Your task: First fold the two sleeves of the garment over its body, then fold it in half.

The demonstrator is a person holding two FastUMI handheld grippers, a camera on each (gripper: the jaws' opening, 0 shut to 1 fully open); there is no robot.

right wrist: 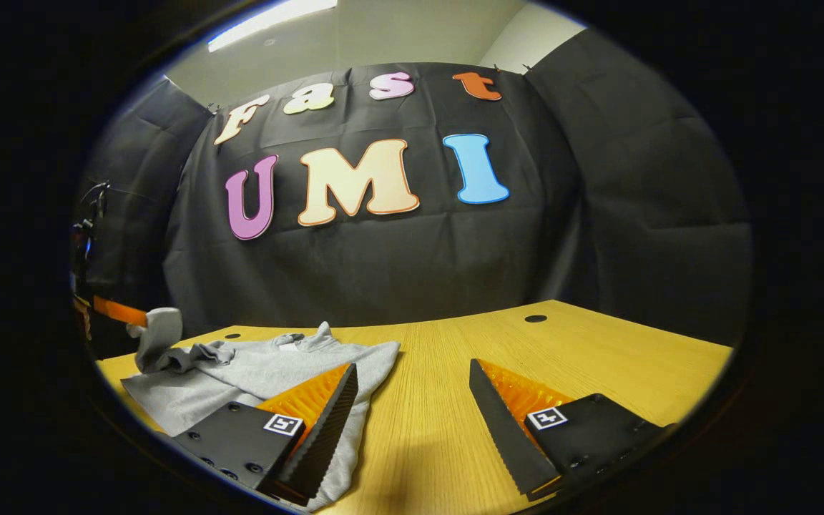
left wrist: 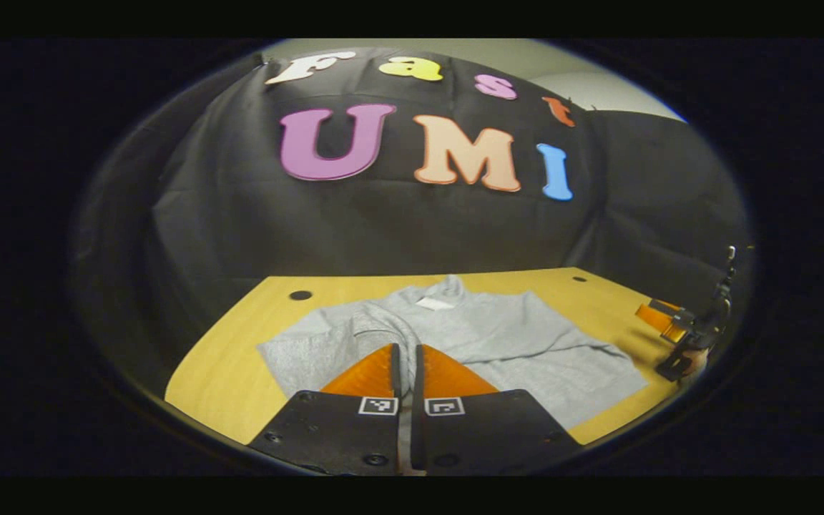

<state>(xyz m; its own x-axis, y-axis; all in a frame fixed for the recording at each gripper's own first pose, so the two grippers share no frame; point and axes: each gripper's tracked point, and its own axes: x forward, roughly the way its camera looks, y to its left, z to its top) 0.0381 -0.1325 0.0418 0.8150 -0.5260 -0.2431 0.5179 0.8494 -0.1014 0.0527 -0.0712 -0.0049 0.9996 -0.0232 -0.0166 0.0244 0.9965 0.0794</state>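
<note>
A grey sweatshirt [left wrist: 498, 336] lies flat on the yellow wooden table [left wrist: 240, 372], collar and white neck label at the far side. My left gripper [left wrist: 405, 348] hovers over the garment's middle with its fingers pressed together and a strip of grey cloth between them. In the right gripper view the left gripper [right wrist: 136, 322] holds a grey sleeve [right wrist: 159, 330] lifted off the table, the cloth draping down to the sweatshirt [right wrist: 254, 375]. My right gripper [right wrist: 412, 378] is open at the garment's edge, one finger over the cloth, the other over bare table. The right gripper [left wrist: 654, 319] also shows far right.
The table [right wrist: 598, 365] has small round cable holes [right wrist: 535, 318] near its far edge. Black cloth walls stand close behind and beside the table. Bare wood stretches to the right of the garment in the right gripper view.
</note>
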